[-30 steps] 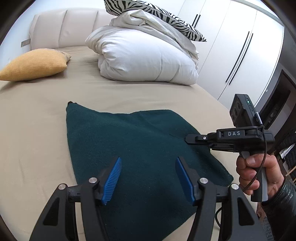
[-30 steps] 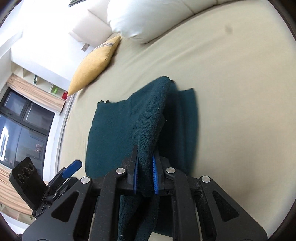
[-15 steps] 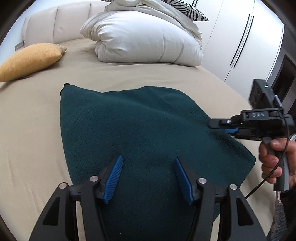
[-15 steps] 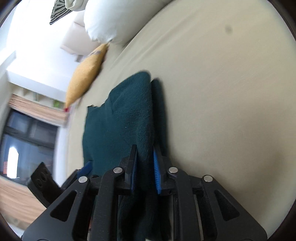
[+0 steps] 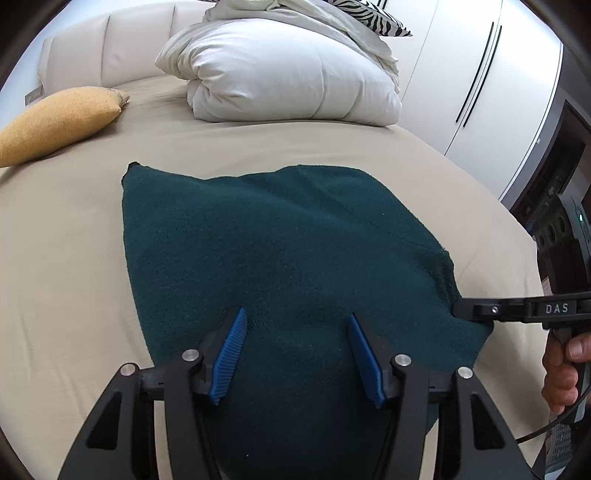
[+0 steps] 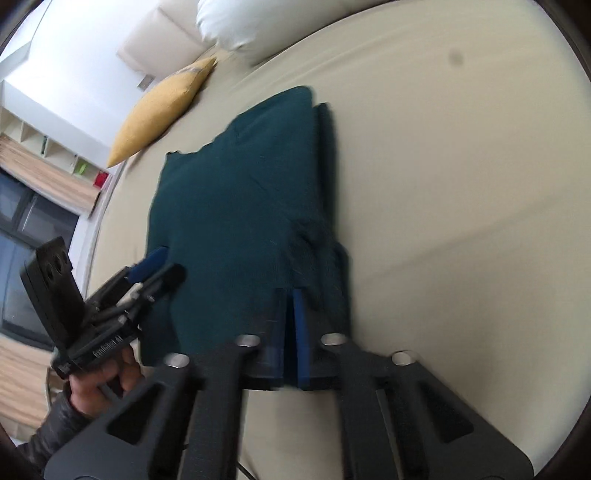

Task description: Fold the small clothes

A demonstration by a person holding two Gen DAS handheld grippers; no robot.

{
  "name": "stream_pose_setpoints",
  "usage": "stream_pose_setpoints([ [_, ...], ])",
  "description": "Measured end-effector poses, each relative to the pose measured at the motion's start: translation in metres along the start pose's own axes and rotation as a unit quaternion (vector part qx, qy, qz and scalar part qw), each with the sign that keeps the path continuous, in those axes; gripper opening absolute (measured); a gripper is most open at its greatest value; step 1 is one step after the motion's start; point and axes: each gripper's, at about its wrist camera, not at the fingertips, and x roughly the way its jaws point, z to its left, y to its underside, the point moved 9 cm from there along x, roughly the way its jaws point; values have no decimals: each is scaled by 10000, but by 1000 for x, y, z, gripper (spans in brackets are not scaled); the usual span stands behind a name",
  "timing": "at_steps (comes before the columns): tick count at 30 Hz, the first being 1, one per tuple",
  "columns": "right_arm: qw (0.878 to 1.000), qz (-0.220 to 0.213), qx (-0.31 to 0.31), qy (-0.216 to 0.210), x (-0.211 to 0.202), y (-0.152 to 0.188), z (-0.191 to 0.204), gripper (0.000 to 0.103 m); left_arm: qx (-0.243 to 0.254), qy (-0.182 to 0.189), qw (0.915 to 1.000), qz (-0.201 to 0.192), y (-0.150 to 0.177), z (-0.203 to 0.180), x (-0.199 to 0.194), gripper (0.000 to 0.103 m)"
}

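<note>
A dark green knitted cloth (image 5: 277, 240) lies folded on the beige bed (image 5: 66, 240). In the right wrist view the cloth (image 6: 240, 203) shows a doubled layer along its right side. My left gripper (image 5: 295, 314) hovers over the cloth's near part; its jaws are closing, still wide apart, and the blue pads grip nothing. It also shows in the right wrist view, the left gripper (image 6: 168, 264) sitting at the cloth's left edge. My right gripper (image 6: 289, 291) is shut at the cloth's near right corner with no cloth visible between the pads; its tip (image 5: 456, 308) sits at the cloth's right edge.
A yellow cushion (image 5: 55, 118) lies at the back left of the bed. A bundled white duvet (image 5: 288, 74) and a zebra pillow (image 5: 376, 18) are piled by the headboard. White wardrobe doors (image 5: 461, 74) stand at the right. The bed edge runs close behind the right gripper.
The right gripper let go of the raised fold, which now lies flat, then drew back to the cloth's near right corner and shut. The left gripper sank closer to the cloth.
</note>
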Motion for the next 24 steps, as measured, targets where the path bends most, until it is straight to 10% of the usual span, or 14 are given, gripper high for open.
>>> stream_pose_setpoints([
  [16, 9957, -97, 610, -684, 35, 40, -19, 0, 73, -319, 9992, -222, -17, 3, -29, 50],
  [24, 9977, -192, 414, -492, 26, 34, -6, 0, 149, -650, 9977, 73, -29, 21, 25, 53],
])
